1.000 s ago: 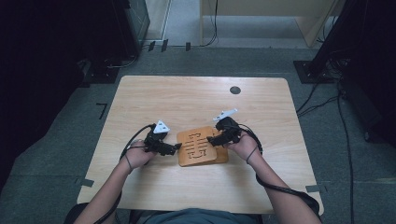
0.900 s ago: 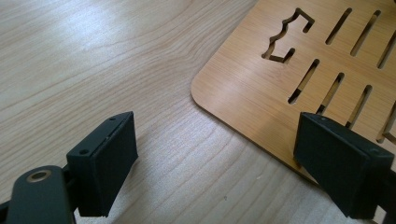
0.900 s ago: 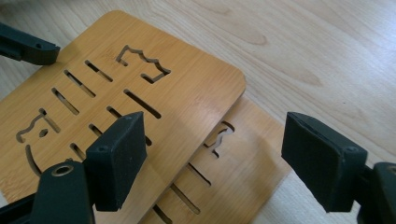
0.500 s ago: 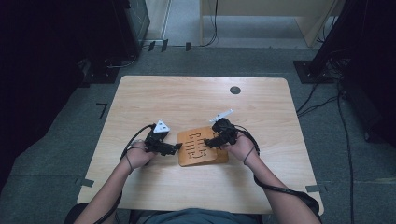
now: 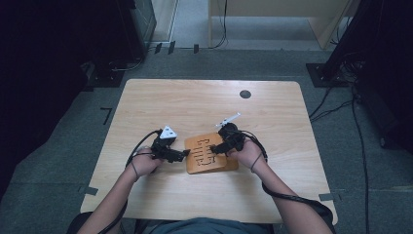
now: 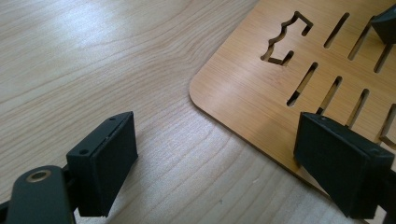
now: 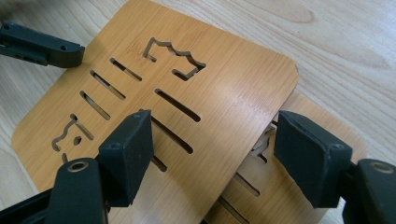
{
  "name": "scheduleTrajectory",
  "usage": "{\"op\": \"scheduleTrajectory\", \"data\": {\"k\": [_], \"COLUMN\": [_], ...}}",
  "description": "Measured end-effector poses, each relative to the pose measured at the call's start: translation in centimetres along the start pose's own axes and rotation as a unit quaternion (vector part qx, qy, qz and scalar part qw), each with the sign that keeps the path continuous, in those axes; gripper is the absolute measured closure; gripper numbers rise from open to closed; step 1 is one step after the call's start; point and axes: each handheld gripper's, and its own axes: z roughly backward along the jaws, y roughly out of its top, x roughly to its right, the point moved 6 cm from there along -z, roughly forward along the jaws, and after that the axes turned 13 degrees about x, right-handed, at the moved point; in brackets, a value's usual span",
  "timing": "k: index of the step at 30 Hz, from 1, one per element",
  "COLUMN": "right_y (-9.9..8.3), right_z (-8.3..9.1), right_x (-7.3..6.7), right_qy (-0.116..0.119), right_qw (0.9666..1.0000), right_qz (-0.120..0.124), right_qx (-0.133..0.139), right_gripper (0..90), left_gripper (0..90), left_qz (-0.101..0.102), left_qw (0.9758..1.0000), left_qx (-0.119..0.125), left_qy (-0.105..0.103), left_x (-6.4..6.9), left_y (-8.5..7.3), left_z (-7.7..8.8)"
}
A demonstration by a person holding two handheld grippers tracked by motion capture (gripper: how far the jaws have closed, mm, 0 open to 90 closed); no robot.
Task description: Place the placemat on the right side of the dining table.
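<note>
Pale wooden worktop on grey carpet, two stacked slotted bamboo boards near its front middle, upper board skewed over lower board, left gripper fingers apart at a corner, right gripper fingers apart, just been closing, straddling the upper board's edge.

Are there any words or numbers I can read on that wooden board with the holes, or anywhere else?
None: the wooden board carries no words or numbers, just cut-out slots and shaped holes.
None on the table, the left gripper or the right gripper either.
</note>
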Motion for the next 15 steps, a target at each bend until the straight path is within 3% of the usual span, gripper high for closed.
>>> {"op": "scheduleTrajectory", "data": {"k": [5,15], "right_y": [-0.05,0.51], "right_z": [-0.17,0.20], "right_x": [0.16,-0.35], "right_qy": [0.001,0.004], "right_qw": [0.9998,0.9998], "right_qz": [-0.019,-0.012], "right_qx": [-0.007,-0.012], "right_gripper": [27.8,29.3], "left_gripper": [12.4,12.4], "left_qz": [0.000,-0.003], "left_qw": [1.0000,1.0000], "left_qx": [0.001,0.002], "left_qy": [-0.001,-0.004], "left_x": [0.02,0.07], "left_y": [-0.01,-0.02], "left_z": [-0.03,-0.07]}}
